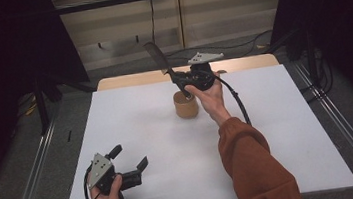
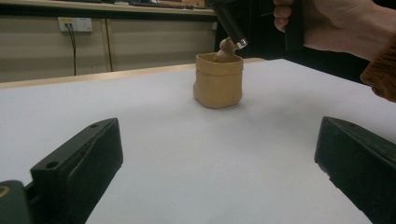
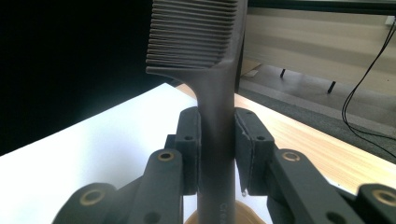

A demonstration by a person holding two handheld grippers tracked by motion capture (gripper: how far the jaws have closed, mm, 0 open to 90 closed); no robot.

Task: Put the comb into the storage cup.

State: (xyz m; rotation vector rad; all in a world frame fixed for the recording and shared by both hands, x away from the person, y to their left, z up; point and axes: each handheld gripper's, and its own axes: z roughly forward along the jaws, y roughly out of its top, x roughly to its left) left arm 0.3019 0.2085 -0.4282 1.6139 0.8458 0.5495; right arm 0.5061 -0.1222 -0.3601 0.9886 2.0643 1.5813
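Observation:
A dark comb [image 1: 156,55] stands tilted up and to the left in my right gripper [image 1: 174,77], whose jaws are shut on its handle. In the right gripper view the comb [image 3: 219,93] rises between the two pads, teeth at the top, right gripper [image 3: 217,149] clamped on it. Just below sits a tan cup [image 1: 185,104], with a rounded tan knob [image 2: 227,46] poking out of the cup [image 2: 218,81]. The comb's lower end [image 2: 232,28] hangs just above that knob. My left gripper [image 1: 130,156] rests open at the front left, with nothing between the jaws of the left gripper [image 2: 217,163].
The white table top [image 1: 143,133] has a wooden strip [image 1: 132,79] along its far edge. Metal rails [image 1: 35,161] run along both sides on the floor. A cable [image 1: 238,105] trails from the right gripper over the table.

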